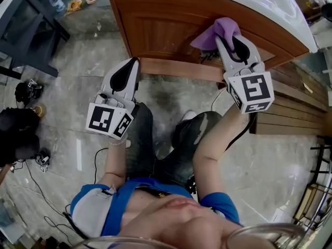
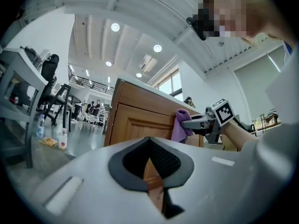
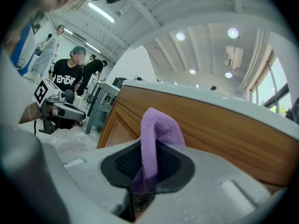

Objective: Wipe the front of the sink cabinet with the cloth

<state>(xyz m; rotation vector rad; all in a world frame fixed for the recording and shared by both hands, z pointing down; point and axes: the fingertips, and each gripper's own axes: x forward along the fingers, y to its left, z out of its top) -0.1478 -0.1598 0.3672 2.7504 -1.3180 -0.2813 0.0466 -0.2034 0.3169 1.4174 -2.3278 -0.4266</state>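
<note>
Now: purple cloth [image 1: 215, 32] pinched in right gripper [image 1: 227, 39], bunched against sink cabinet front [image 1: 161, 30]. Left gripper [image 1: 136, 61] idle, jaws together, empty, near cabinet base. Risk: narrow bite, so drag on wood could pull cloth free; hard jaws may scrape panel.

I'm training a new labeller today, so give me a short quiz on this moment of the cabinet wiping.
1. True or false: the cloth lies on the floor.
2. What holds the cloth? A) the left tongs B) the right tongs C) a bare hand
3. Short answer: what stands between the left tongs?

Key: 1 false, it is held up at the wooden cabinet front. 2 B. 3 nothing; they are shut and empty.
</note>
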